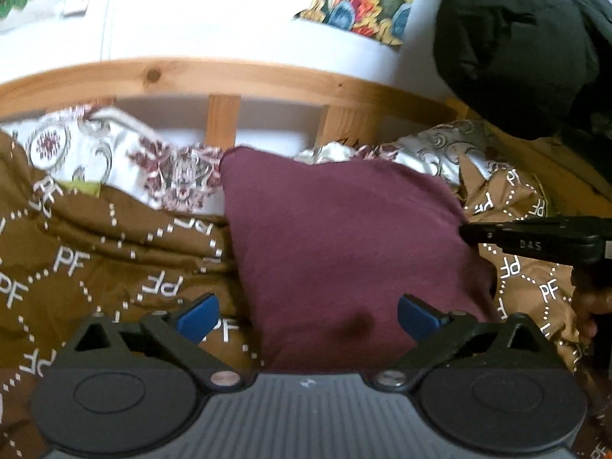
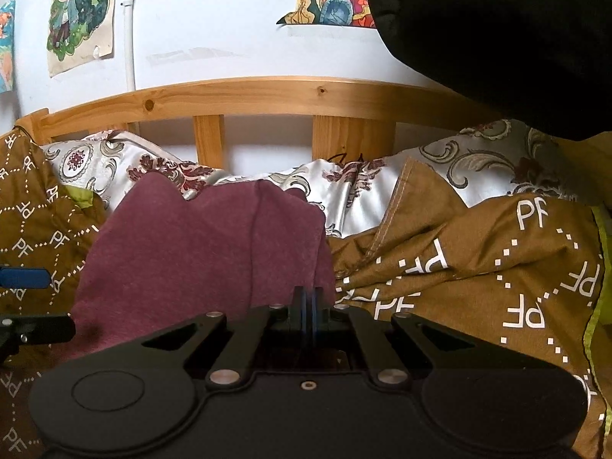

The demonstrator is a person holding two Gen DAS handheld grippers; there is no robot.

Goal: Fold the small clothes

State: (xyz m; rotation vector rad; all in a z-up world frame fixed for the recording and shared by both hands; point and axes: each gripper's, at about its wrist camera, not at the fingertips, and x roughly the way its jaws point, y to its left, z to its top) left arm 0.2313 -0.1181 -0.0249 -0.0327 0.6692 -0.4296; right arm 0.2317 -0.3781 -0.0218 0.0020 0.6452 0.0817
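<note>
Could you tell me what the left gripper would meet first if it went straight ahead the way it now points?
Most likely the maroon garment: it lies straight ahead between the open left gripper's fingers, on the brown bedspread. Depth is unclear.

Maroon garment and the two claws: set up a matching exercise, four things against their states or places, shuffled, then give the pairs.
Things:
1. left claw
2. right claw
3. maroon garment
4. dark jacket

States or places:
A. hangs at the upper right, against the wall
B. shut, pinching the garment's right edge
C. lies on the brown PF-print bedcover
D. open, blue pads spread over the garment's near edge

Pairs: 1-D, 2-B, 3-C, 4-A
</note>
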